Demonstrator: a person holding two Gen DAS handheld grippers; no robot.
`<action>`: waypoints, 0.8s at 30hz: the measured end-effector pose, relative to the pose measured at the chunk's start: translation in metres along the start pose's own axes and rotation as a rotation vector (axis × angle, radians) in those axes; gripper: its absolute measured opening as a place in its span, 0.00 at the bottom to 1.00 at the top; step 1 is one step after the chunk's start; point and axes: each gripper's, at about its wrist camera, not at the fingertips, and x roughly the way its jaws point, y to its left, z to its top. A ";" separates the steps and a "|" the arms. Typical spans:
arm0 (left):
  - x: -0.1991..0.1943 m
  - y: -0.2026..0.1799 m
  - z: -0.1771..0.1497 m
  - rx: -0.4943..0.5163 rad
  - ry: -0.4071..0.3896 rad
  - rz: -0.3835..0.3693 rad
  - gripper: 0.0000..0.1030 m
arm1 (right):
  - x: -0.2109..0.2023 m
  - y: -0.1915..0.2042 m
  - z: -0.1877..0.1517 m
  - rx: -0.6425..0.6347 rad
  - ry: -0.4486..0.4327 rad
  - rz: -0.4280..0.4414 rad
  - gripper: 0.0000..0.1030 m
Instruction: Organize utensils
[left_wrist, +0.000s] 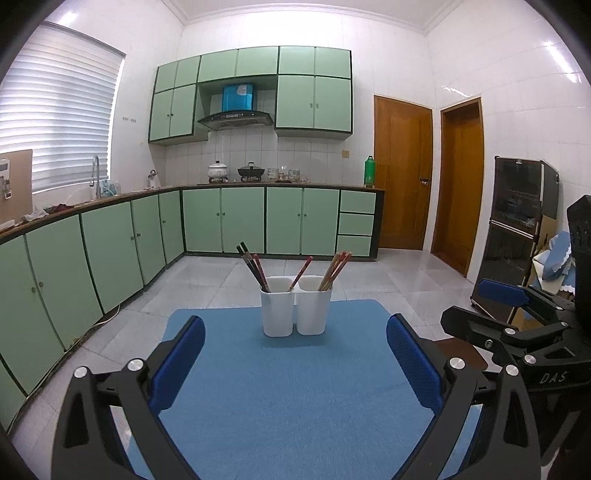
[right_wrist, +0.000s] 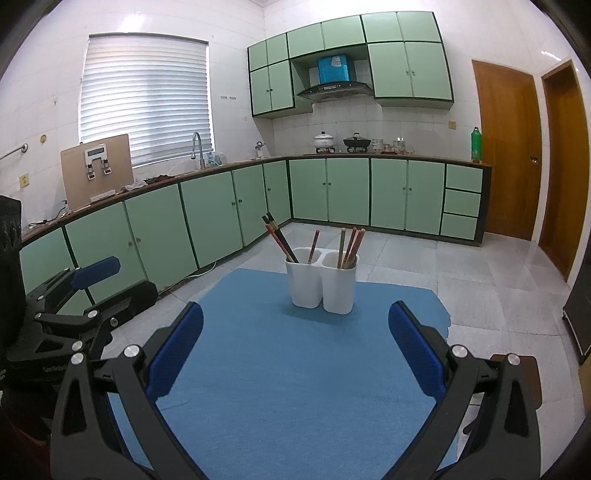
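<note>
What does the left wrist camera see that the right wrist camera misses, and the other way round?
Only the left wrist view shows the dark glass-fronted cabinet and the right claw from the side. Only the right wrist view shows the leaning wooden board on the counter. Both share the white twin holder with chopsticks on the blue mat, each view's own claw open.

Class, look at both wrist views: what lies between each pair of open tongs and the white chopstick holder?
Only bare blue mat; nothing lies between the left tongs, the right tongs and the white chopstick holder, in both views.
</note>
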 end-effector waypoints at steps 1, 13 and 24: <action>-0.001 0.001 0.000 -0.001 -0.002 0.001 0.94 | 0.000 -0.001 0.000 0.001 -0.001 0.002 0.95; -0.004 0.001 -0.001 -0.003 -0.007 0.002 0.94 | 0.000 -0.001 0.000 0.001 -0.004 0.004 0.95; -0.004 0.001 -0.001 -0.005 -0.006 0.001 0.94 | -0.001 0.001 0.000 0.002 -0.005 0.004 0.95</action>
